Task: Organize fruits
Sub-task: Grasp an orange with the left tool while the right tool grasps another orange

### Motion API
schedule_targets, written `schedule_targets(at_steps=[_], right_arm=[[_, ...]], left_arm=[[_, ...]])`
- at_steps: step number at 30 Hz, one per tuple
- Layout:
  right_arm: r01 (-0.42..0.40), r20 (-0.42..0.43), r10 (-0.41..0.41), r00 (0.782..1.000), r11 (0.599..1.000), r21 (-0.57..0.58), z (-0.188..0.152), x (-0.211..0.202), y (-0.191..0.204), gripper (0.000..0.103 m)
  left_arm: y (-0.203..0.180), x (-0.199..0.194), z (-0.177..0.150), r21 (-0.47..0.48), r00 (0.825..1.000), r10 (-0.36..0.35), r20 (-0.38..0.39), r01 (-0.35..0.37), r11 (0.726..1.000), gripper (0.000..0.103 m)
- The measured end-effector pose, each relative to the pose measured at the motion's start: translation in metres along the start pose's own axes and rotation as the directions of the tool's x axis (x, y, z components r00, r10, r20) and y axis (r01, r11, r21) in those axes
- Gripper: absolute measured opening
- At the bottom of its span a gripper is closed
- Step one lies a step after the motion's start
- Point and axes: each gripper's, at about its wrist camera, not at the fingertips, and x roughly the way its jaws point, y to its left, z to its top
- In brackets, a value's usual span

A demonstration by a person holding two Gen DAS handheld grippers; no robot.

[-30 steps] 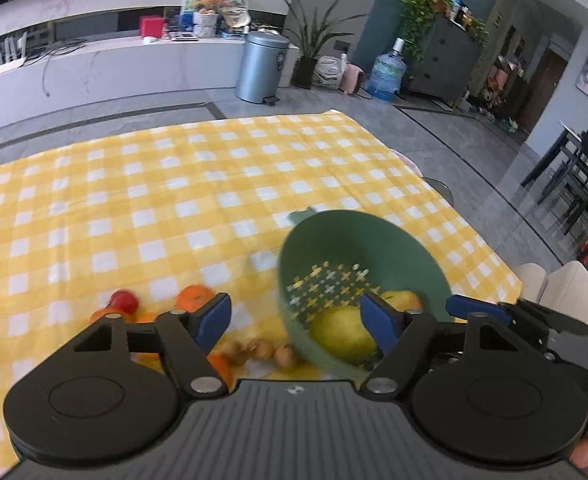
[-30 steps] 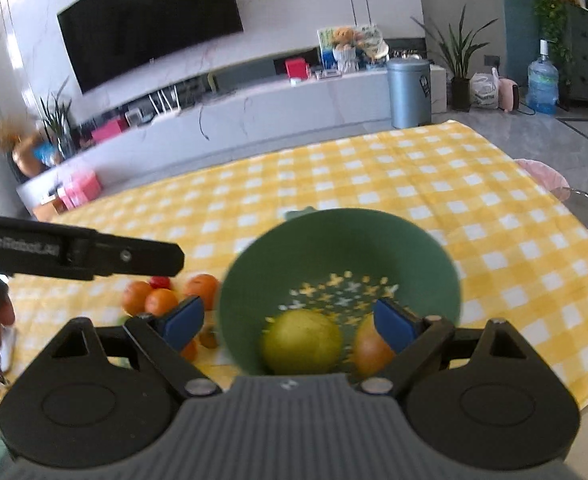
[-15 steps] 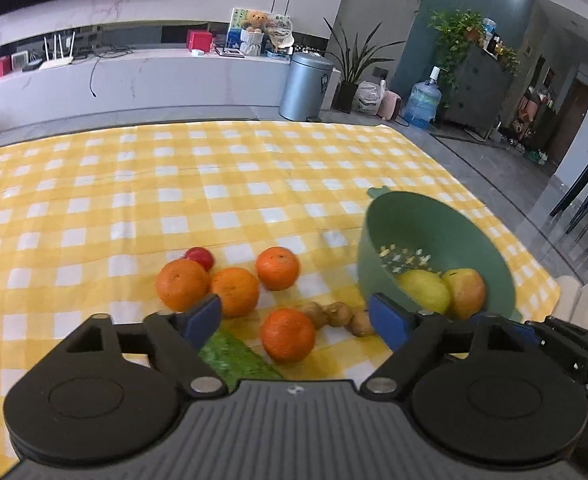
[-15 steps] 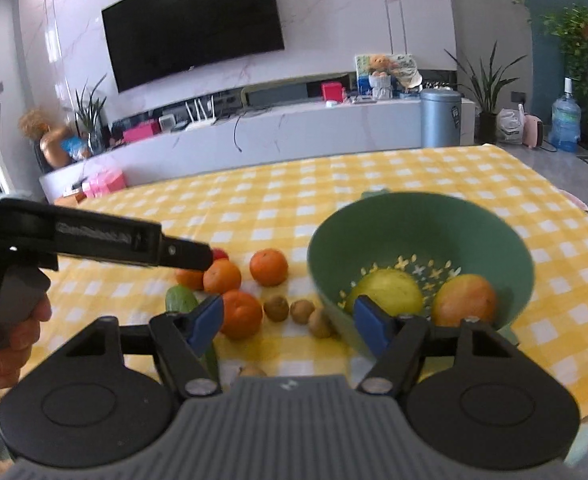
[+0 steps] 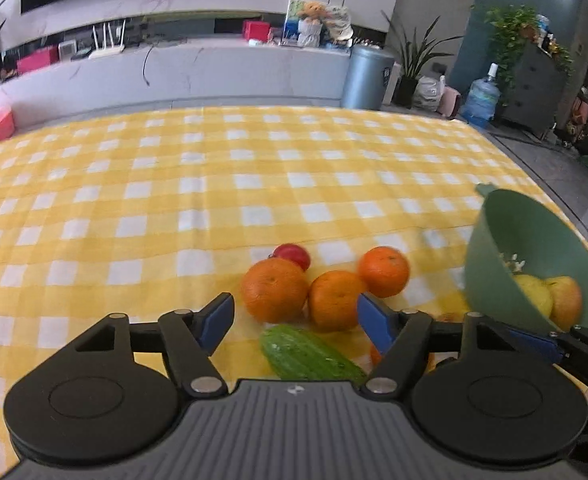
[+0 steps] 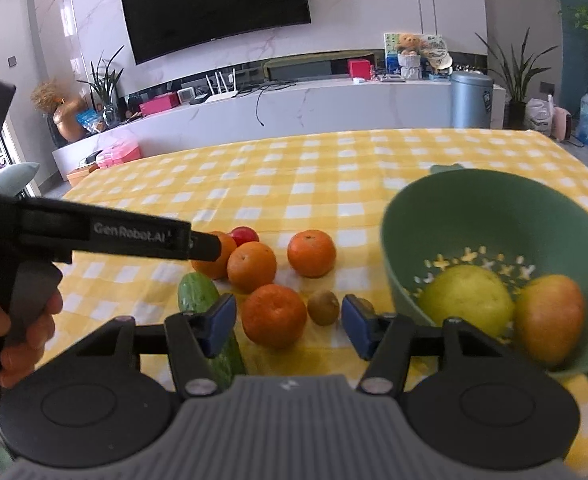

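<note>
Your right gripper [image 6: 287, 326], fingers closing but clear, frames 1 orange [image 6: 273, 316] left of the bowl [image 6: 454, 216]; your left gripper [image 5: 294, 322] is empty.

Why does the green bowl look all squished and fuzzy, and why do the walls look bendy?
Left wrist view: the green bowl sits at the fisheye edge, so it stretches, and the nearby orange smears slightly. Right wrist view: the same lens curves the walls, and the bowl's fruit looks soft.
</note>
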Motion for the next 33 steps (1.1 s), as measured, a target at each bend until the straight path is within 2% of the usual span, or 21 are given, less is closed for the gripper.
schedule_targets(at_steps=[1,3,6,9,13,22,30,32,33], right_arm=[[-0.008,-0.006,0.008,1.0,1.0,0.007,0.001,0.006,0.0,0.05],[-0.034,-0.012,0.035,0.999,0.999,0.013,0.001,0.015,0.0,0.047],[-0.043,-0.03,0.044,0.999,0.999,0.015,-0.001,0.027,0.0,0.047],[-0.038,-0.049,0.041,0.998,0.997,0.069,-0.002,0.037,-0.007,0.047],[-0.051,-0.054,0.056,0.997,0.993,0.104,-0.006,0.043,-0.01,0.048],[-0.084,-0.063,0.093,0.994,0.986,0.143,-0.01,0.051,-0.012,0.049],[-0.09,-0.068,0.103,0.992,0.981,0.173,-0.012,0.055,-0.014,0.049],[-0.089,-0.076,0.104,0.992,0.98,0.177,-0.012,0.056,-0.014,0.047],[-0.085,-0.079,0.099,0.992,0.981,0.172,-0.013,0.056,-0.013,0.045]], left_arm=[[0.003,0.004,0.0,-0.014,1.0,-0.006,-0.005,0.006,1.0,0.07],[0.009,0.011,-0.002,-0.041,1.0,-0.012,-0.017,0.011,0.999,0.063],[0.014,0.014,-0.002,-0.056,1.0,-0.01,-0.006,0.009,0.998,0.062],[0.013,0.014,-0.001,-0.046,1.0,0.005,0.017,-0.005,0.999,0.062],[0.015,0.018,-0.001,-0.054,1.0,0.004,-0.002,-0.004,0.999,0.062],[0.037,0.026,-0.001,-0.198,0.999,-0.041,-0.013,0.038,0.979,0.062],[0.042,0.032,0.002,-0.252,0.998,-0.061,-0.002,0.058,0.966,0.062],[0.044,0.033,0.002,-0.275,0.996,-0.086,-0.002,0.082,0.958,0.053],[0.045,0.033,0.002,-0.281,0.995,-0.096,-0.001,0.091,0.955,0.053]])
